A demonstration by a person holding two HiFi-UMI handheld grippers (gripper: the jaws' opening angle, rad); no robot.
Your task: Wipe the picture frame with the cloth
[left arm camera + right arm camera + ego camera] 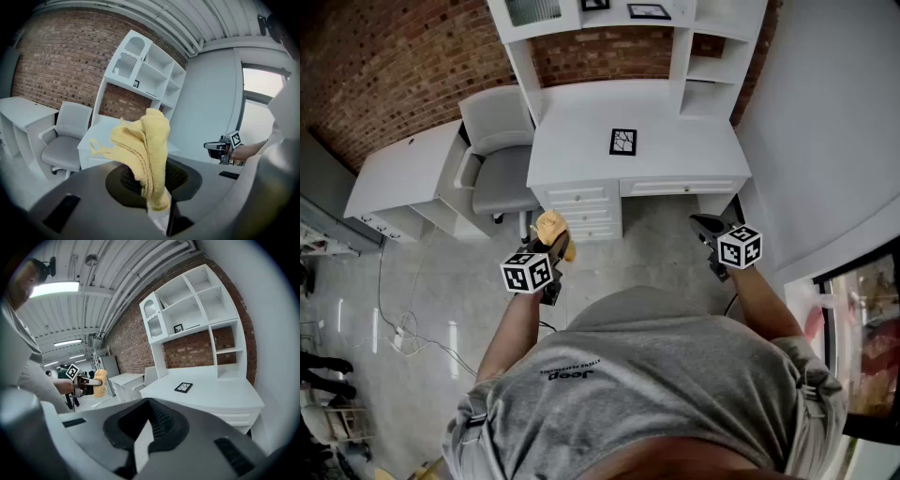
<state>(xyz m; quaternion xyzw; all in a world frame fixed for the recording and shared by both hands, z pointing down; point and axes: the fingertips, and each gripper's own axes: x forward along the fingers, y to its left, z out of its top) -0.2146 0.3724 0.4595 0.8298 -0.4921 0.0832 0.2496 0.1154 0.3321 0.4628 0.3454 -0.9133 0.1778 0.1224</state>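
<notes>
The smooth white-painted desk (675, 159) with its shelved hutch stands well ahead. The small, flat, black-rimmed rectangular picture frame (622, 142) lies face-up near its middle, untouched. The step looks like the approach: the soft, nubbly yellow terry cloth (147, 150) should land spread flat on the glass, not bunched. The left gripper (158, 213) pinches the cloth's lower folds. The right gripper (140, 446) has its jaws together, empty, free to steady the rim.

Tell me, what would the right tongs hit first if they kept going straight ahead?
Probably the white desk, near its front edge, left of the picture frame. The right tongs are empty; depth is hard to judge.
</notes>
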